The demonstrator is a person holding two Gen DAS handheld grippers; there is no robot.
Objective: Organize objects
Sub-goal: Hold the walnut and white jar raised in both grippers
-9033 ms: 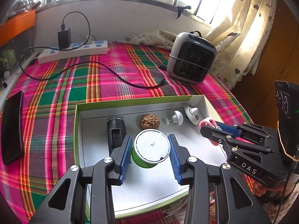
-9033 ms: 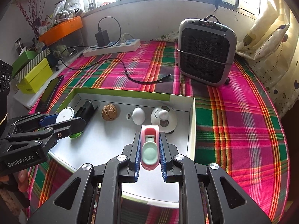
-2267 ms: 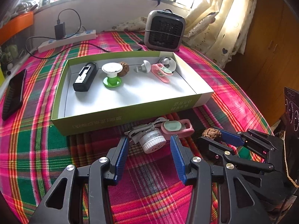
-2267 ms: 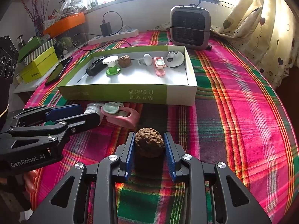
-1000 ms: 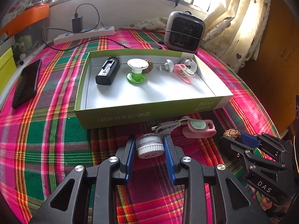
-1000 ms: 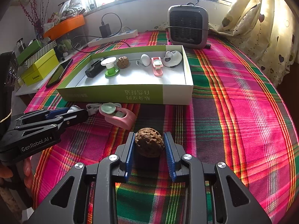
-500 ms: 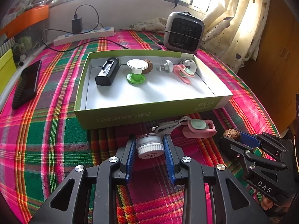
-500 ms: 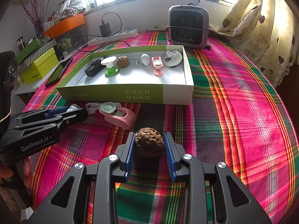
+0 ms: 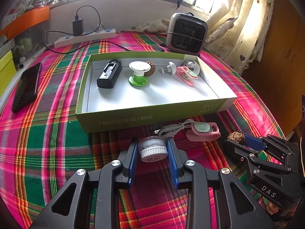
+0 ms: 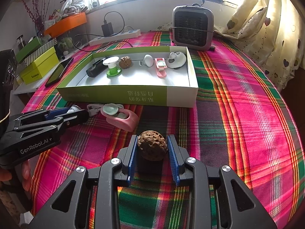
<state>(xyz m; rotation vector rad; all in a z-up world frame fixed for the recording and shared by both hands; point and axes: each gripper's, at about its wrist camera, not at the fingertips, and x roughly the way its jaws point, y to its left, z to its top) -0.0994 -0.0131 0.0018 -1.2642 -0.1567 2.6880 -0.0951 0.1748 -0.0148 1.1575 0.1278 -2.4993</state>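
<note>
My left gripper is shut on a small clear jar with a white ribbed cap, low over the plaid cloth in front of the green box. My right gripper is shut on a brown walnut, also in front of the box. Between the two grippers lies a pink clip with a pale green disc and a grey cord. In the box stand a black block, a green and white spool, a second walnut, a white knob and a pink piece.
A grey fan heater stands behind the box. A power strip with a charger lies at the back left, and a black phone at the left. Yellow and green boxes sit off the table's left edge. Curtains hang on the right.
Earlier both grippers were inside the box with the spool and the pink piece. The left gripper then stood open around the jar and has closed on it. Nothing moved over the last second.
</note>
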